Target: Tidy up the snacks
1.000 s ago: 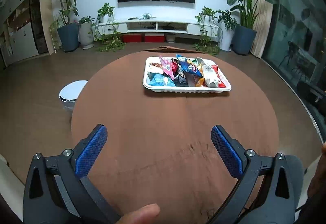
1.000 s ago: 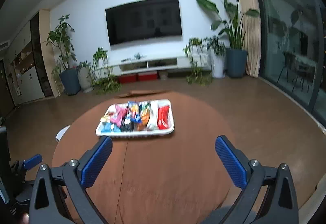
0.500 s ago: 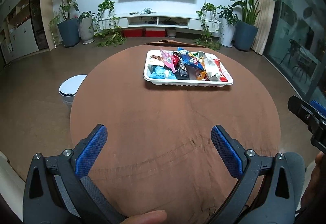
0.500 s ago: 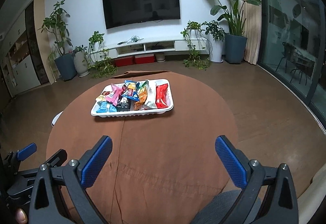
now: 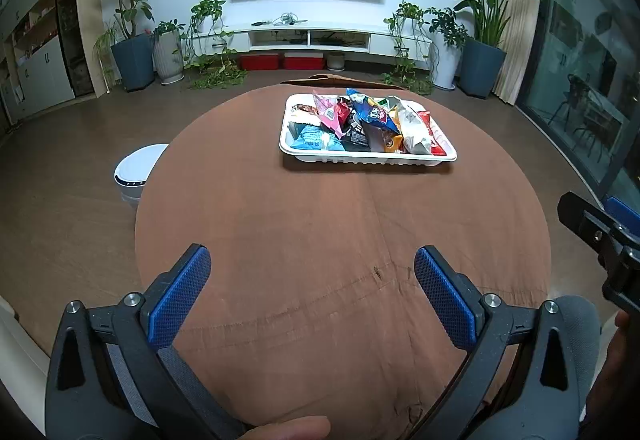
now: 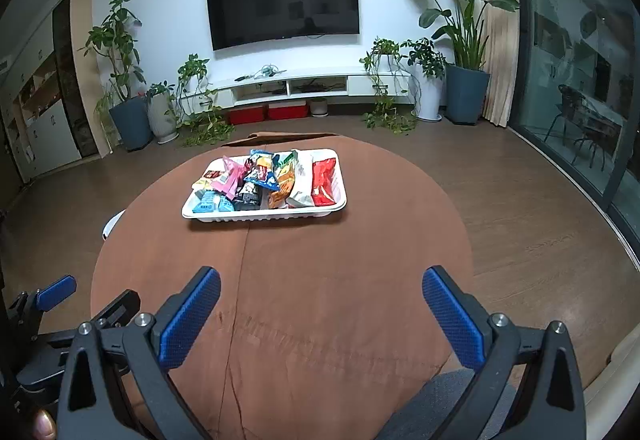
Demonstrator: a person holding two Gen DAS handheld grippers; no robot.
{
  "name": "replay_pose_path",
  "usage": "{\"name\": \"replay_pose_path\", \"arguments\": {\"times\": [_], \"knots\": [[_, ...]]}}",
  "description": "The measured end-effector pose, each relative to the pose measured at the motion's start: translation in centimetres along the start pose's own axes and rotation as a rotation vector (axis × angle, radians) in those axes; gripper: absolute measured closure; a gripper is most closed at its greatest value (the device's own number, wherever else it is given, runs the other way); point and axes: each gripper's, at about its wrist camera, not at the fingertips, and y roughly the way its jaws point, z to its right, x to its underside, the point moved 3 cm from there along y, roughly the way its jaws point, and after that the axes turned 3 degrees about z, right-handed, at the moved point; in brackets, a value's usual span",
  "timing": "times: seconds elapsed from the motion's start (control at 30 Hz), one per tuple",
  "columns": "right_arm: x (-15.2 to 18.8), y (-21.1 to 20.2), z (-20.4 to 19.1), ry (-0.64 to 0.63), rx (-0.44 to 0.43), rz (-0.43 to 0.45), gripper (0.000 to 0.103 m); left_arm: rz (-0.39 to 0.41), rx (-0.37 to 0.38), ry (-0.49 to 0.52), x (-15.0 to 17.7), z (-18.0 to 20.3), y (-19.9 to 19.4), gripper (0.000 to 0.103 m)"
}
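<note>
A white tray point(image 5: 368, 159) point(image 6: 264, 215) full of several colourful snack packets point(image 5: 372, 116) point(image 6: 276, 180) sits on the far half of a round table under a brown cloth point(image 5: 320, 224) point(image 6: 320, 260). My left gripper point(image 5: 312, 272) hovers open over the near part of the table, well short of the tray, nothing between its blue pads. My right gripper point(image 6: 320, 296) is also open and empty over the near edge. The right gripper's side shows at the right edge of the left wrist view point(image 5: 600, 236), and the left gripper appears at lower left in the right wrist view point(image 6: 56, 304).
A white round bin point(image 5: 138, 170) stands on the wooden floor left of the table. A grey cushion point(image 6: 444, 404) lies at the near table edge. A thumb point(image 5: 288, 428) shows at the bottom. Beyond are a TV, a low white cabinet, potted plants and glass doors on the right.
Both grippers have tilted down and come slightly forward, so the tray sits lower in the right wrist view. The right gripper has entered the left view's right edge. Both stayed open.
</note>
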Motion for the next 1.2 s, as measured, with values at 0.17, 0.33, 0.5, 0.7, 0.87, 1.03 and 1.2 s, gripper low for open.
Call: {"name": "replay_pose_path", "arguments": {"times": [0.17,0.33,0.5,0.7,0.87,1.03,1.2], "knots": [[0.19,0.21,-0.29,-0.007,-0.002,-0.005,0.000,0.001,0.000,0.000,-0.01,-0.01,-0.11,0.000],[0.31,0.42,-0.52,-0.014,-0.003,-0.014,0.000,-0.002,0.001,-0.004,0.11,-0.01,0.05,0.000],[0.46,0.62,-0.77,-0.020,-0.004,-0.021,0.000,-0.004,0.003,-0.005,0.17,0.00,0.18,0.000],[0.52,0.70,-0.82,-0.021,-0.003,-0.024,0.000,-0.007,0.004,-0.005,0.37,0.14,0.43,0.000],[0.54,0.69,-0.85,-0.021,-0.003,-0.023,0.000,-0.010,0.003,-0.006,0.59,0.19,0.64,0.000],[0.55,0.69,-0.87,-0.022,-0.002,-0.024,0.000,-0.009,0.004,-0.005,0.61,0.20,0.67,0.000],[0.85,0.78,-0.89,-0.024,-0.003,-0.026,0.000,-0.010,0.005,-0.006,0.69,0.30,0.84,0.000]]}}
